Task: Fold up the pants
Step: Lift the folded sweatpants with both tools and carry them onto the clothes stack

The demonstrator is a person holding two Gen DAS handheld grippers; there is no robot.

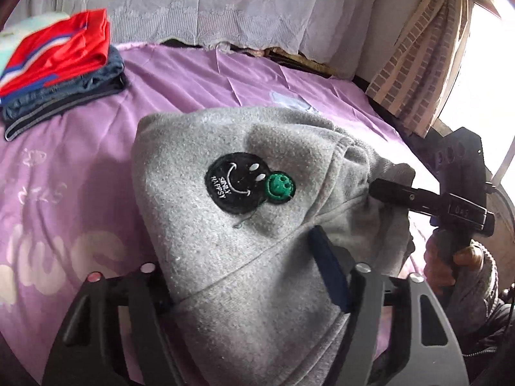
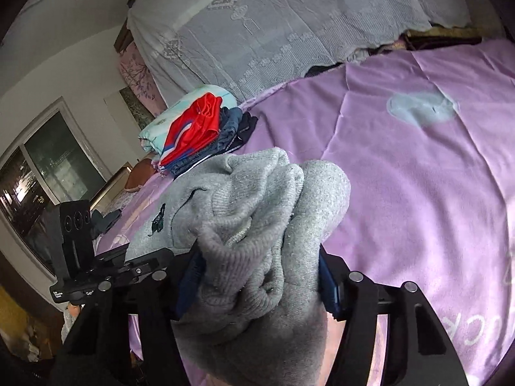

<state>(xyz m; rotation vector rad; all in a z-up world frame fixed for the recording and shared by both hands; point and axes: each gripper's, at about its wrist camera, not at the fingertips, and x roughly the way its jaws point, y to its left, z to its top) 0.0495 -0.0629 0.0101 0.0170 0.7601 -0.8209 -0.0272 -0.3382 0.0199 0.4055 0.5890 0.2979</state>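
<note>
Grey fleece pants point(image 1: 199, 225) with a black smiley patch point(image 1: 236, 183) hang bunched above the purple bed sheet point(image 1: 80, 167). In the left wrist view my left gripper point(image 1: 239, 263) is shut on a thick fold of them; its blue right pad shows and the left finger is under the cloth. My right gripper point(image 1: 378, 189) pinches the ribbed waistband at the right. The right wrist view shows my right gripper point(image 2: 259, 276) shut on the bunched pants point(image 2: 257, 199), cloth filling the gap between both blue pads. The left gripper point(image 2: 141, 268) holds the same garment at the left.
Red, denim and dark folded clothes are stacked point(image 1: 58, 64) at the bed's far left, also visible as a stack point(image 2: 199, 132) beside a pale folded blanket point(image 2: 180, 112). White lace cloth point(image 1: 225, 6) covers the headboard end. A checked curtain point(image 1: 418, 64) hangs at the right. A person's hand point(image 1: 463, 257) grips the right handle.
</note>
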